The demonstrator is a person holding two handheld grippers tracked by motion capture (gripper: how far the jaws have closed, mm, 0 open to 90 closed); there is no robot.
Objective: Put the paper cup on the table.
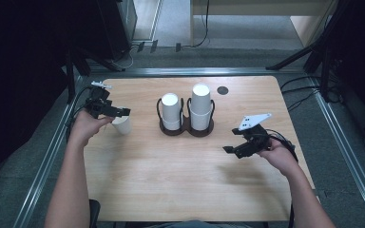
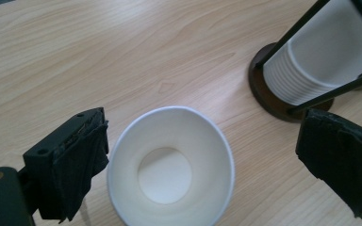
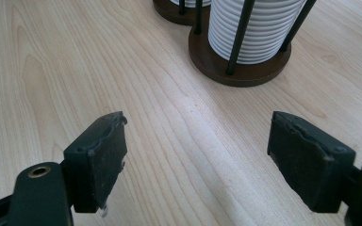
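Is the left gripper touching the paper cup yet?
Cannot tell. In the left gripper view the left gripper stands open around the paper cup; one jaw meets its rim, contact unclear.

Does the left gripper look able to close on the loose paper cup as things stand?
Probably yes. The left gripper is open with its jaws either side of the upright paper cup, one jaw close to the rim, nothing between them; the cup holder stands clear.
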